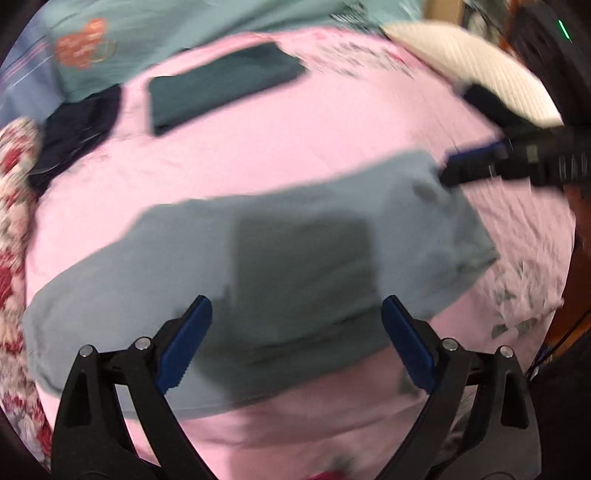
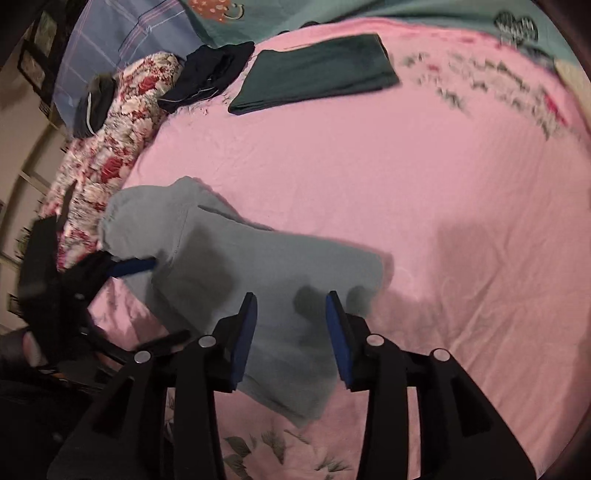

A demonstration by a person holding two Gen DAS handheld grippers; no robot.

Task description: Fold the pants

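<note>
Grey-blue pants (image 1: 303,258) lie spread across the pink bedsheet (image 1: 258,155); they also show in the right wrist view (image 2: 266,280). My left gripper (image 1: 295,314) is open and empty, hovering above the pants' near edge. It appears in the right wrist view at the left (image 2: 147,264), its blue fingertips at the pants' edge. My right gripper (image 2: 290,301) is open and empty above the pants' right part. In the left wrist view it comes in from the right (image 1: 450,168), tips at the pants' far right end.
A folded dark green garment (image 1: 221,85) (image 2: 314,77) lies further back on the bed. A dark navy garment (image 2: 210,74) and a floral quilt (image 2: 110,129) lie at the left. A teal blanket (image 1: 221,22) and a white pillow (image 1: 480,62) sit at the back.
</note>
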